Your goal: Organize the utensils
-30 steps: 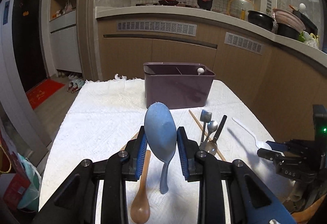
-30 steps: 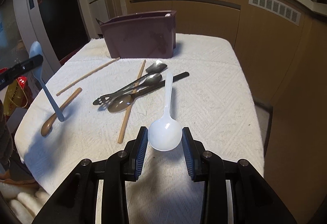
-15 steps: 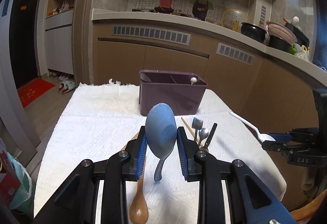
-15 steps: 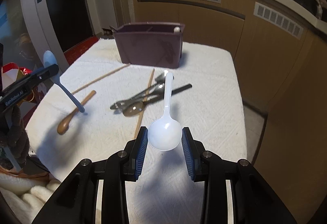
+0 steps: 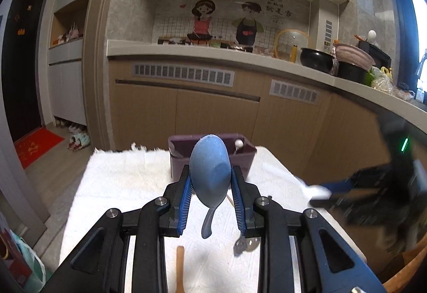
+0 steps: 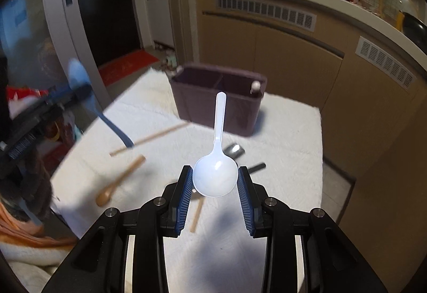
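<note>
My left gripper (image 5: 210,180) is shut on the bowl of a blue spoon (image 5: 210,172), whose handle hangs down toward the white cloth. In the right wrist view my right gripper (image 6: 215,180) is shut on the bowl of a white plastic spoon (image 6: 215,175); its handle points away toward the purple utensil box (image 6: 218,100). Both spoons hang in the air above the table. The box (image 5: 181,159) stands at the table's far end, with two compartments and a white-tipped item in its right corner. The right gripper appears blurred at the right of the left wrist view, holding the white spoon (image 5: 312,190).
On the white cloth (image 6: 280,132) lie a wooden spoon (image 6: 120,180), wooden chopsticks (image 6: 149,139), and several metal utensils (image 6: 234,150) partly hidden behind the white spoon. Wooden kitchen cabinets (image 5: 213,116) stand behind the table. The floor drops off at the left and right table edges.
Both grippers have risen with their spoons, so the table and box sit lower and farther in each view. The white spoon has rolled a little in the right wrist view.
</note>
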The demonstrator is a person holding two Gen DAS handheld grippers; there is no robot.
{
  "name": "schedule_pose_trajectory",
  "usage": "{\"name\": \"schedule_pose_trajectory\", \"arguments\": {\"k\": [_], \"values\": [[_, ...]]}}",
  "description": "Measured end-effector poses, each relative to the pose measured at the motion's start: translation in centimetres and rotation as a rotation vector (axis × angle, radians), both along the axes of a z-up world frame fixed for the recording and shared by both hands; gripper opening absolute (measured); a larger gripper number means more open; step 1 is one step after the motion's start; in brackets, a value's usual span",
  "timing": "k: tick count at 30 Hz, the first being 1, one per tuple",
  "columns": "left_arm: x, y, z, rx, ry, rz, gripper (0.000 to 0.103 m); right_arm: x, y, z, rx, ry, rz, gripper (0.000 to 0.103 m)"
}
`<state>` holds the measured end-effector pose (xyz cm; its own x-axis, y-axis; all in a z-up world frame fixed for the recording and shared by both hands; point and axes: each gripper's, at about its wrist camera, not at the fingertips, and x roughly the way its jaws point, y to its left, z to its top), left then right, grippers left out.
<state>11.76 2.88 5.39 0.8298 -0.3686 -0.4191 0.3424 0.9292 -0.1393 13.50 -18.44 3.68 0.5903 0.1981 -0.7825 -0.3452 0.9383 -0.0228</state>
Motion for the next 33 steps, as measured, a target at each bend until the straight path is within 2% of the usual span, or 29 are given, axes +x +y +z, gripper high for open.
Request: {"name": "schedule_pose_trajectory", "arguments": {"k": [4, 7, 9, 11, 13, 17, 20, 22, 23, 26, 33], "values": [[0.5, 0.1, -1.7, 0.016, 0.06, 0.011, 0.025, -1.3, 0.2, -6.4, -0.106, 0.031, 0.037, 0.035], [0.9, 0.3, -2.9, 0.015, 0.104, 0.021, 0.025, -1.6, -1.0, -9.8, -0.079, 0.068, 0.027, 0.035], [1.0, 0.3, -3.5, 0.016, 0.119, 0.024, 0.025, -1.6, -2.1, -10.7, -0.015, 0.084, 0.0, 0.036], [1.1, 0.3, -3.9, 0.015, 0.128, 0.024, 0.025, -1.7, -3.2, -11.0, 0.029, 0.081, -0.038, 0.043], [1.1, 0.4, -4.3, 0.011, 0.137, 0.023, 0.025, -2.6, -4.1, -11.0, 0.056, 0.046, -0.088, 0.058], [1.3, 0.4, -4.9, 0.005, 0.156, 0.018, 0.025, -4.5, -4.2, -11.2, 0.1, 0.005, -0.155, 0.058], [1.4, 0.3, -5.1, 0.004, 0.166, 0.014, 0.025, -5.3, -3.8, -11.5, 0.132, -0.022, -0.215, 0.055], [1.3, 0.3, -5.3, 0.004, 0.169, 0.01, 0.025, -5.2, -3.1, -12.0, 0.142, -0.019, -0.232, 0.043], [1.3, 0.3, -5.3, 0.007, 0.171, 0.008, 0.025, -5.0, -2.8, -12.4, 0.147, -0.011, -0.242, 0.041], [1.3, 0.4, -5.5, 0.01, 0.176, 0.007, 0.025, -4.5, -2.0, -13.1, 0.111, -0.024, -0.275, 0.037], [1.6, 0.5, -5.5, 0.002, 0.188, 0.012, 0.025, -3.7, -2.2, -12.9, 0.108, -0.006, -0.274, 0.032]]}}
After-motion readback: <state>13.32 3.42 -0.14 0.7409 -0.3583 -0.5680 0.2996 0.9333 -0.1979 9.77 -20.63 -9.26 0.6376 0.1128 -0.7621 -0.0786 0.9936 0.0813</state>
